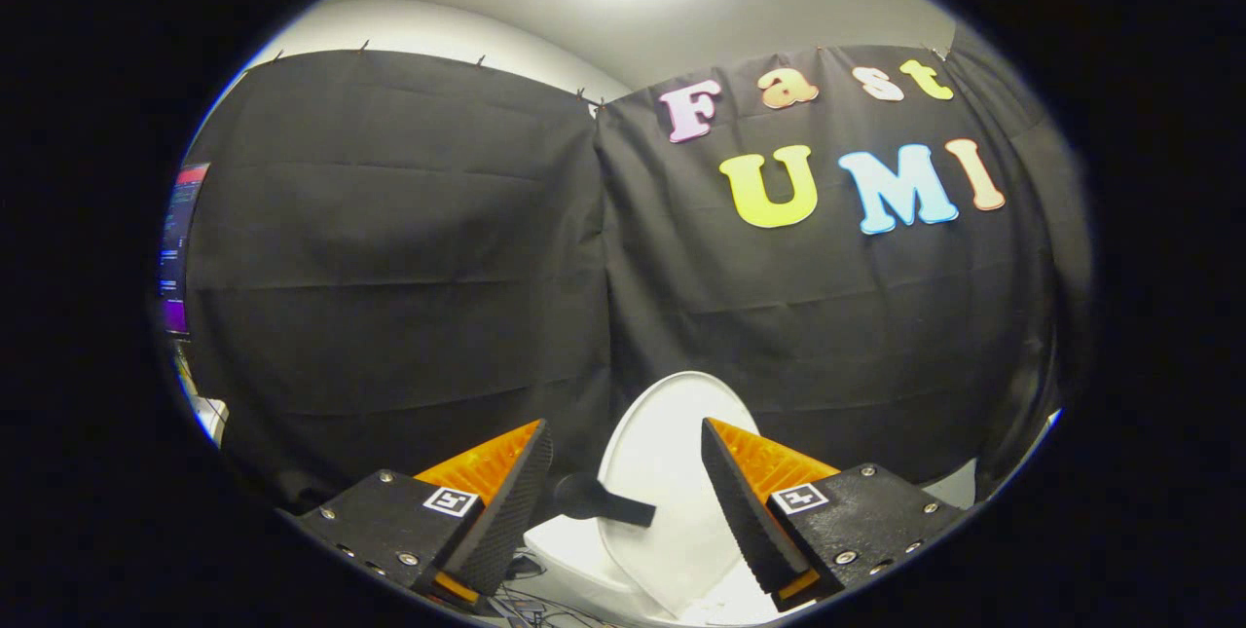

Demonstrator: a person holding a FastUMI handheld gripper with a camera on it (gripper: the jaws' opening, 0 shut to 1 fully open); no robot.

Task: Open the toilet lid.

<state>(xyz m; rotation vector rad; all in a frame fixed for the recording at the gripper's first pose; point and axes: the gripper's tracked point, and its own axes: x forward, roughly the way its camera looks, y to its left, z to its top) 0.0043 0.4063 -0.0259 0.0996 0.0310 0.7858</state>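
We judge the lifting step nearly done: the toilet lid (672, 453) stands raised, almost upright, against the black cloth wall, between and just beyond the fingers of our tool (627, 497). The fingers are apart, gripping nothing. A dark handle (604, 501) juts from the lid. Next we would draw the tool clear. The bowl's inside is hidden.
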